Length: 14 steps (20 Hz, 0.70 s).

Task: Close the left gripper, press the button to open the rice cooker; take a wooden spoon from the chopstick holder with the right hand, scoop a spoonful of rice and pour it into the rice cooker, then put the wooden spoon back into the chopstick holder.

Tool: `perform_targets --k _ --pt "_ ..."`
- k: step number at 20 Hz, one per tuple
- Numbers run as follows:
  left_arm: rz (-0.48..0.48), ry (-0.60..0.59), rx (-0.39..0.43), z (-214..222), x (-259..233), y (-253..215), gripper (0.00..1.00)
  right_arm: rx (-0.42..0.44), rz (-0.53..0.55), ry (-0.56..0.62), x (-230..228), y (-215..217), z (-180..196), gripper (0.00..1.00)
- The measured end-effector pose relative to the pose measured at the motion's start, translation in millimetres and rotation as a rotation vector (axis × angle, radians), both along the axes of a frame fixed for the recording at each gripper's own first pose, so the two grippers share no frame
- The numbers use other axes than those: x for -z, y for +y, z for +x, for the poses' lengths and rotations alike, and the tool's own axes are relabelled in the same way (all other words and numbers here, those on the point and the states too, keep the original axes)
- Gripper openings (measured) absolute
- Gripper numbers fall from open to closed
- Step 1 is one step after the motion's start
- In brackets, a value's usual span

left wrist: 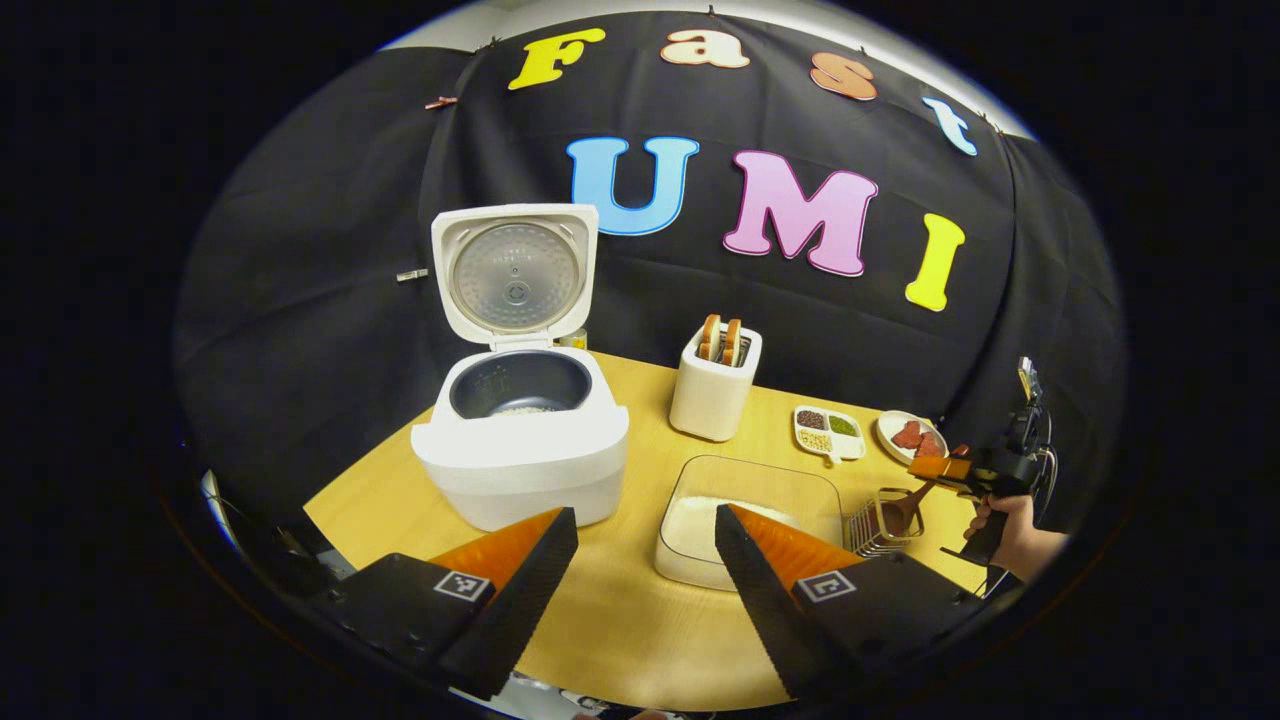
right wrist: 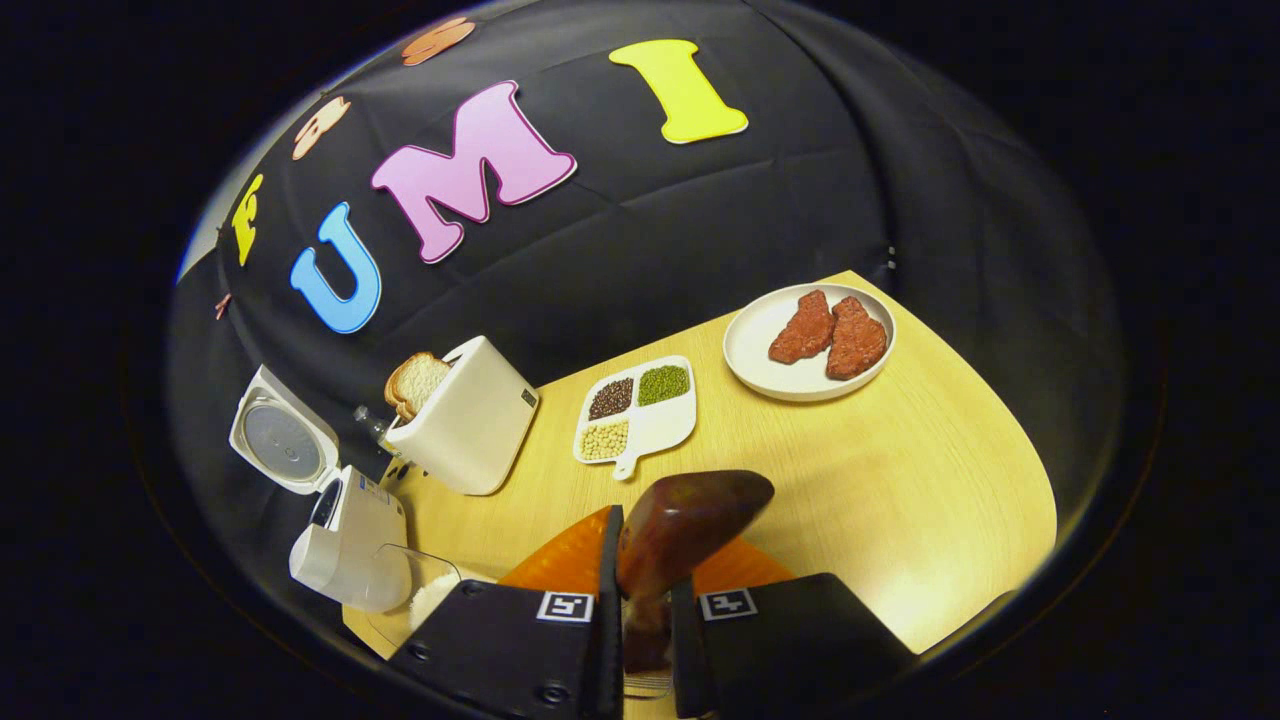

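Observation:
The white rice cooker (left wrist: pixel 520 450) stands at the table's left with its lid (left wrist: pixel 515 270) raised, and a little rice lies in its dark pot. My left gripper (left wrist: pixel 645 560) hangs open above the table's front, between the cooker and the glass rice container (left wrist: pixel 750 515). At the right, the wire chopstick holder (left wrist: pixel 885 525) has the wooden spoon (left wrist: pixel 903 506) in it. A hand (left wrist: pixel 1015 535) holds my right gripper (left wrist: pixel 940 468) at that spoon. In the right gripper view, my right gripper (right wrist: pixel 645 545) is shut on the spoon (right wrist: pixel 695 515), whose dark bowl sticks out past the fingertips.
A white toaster (left wrist: pixel 715 385) with bread stands behind the rice container. A divided dish of beans (right wrist: pixel 640 410) and a plate of red meat pieces (right wrist: pixel 810 345) lie at the back right. The wooden table (right wrist: pixel 900 480) ends close to the right.

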<state>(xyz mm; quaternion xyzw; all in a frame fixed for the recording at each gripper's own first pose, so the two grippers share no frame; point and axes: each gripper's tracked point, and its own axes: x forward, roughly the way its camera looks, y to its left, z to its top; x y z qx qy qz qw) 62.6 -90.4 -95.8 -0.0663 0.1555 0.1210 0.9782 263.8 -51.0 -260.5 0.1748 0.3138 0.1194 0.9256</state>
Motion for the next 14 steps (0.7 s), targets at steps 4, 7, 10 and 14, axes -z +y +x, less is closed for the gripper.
perform_targets --k 4,7,10,14 --pt "-0.018 -0.024 0.011 -2 1 0 0.96 -0.028 -0.023 -0.07 -26 10 -5 0.19" --pt "0.003 -0.03 0.032 -5 1 9 0.96 -0.038 -0.065 -0.138 -58 13 -9 0.19" --pt "0.019 -0.038 0.046 -9 2 30 0.96 -0.033 -0.125 -0.208 -94 18 -16 0.19" --pt "0.023 -0.054 0.076 -16 3 56 0.96 -0.044 -0.167 -0.291 -141 38 -34 0.18"
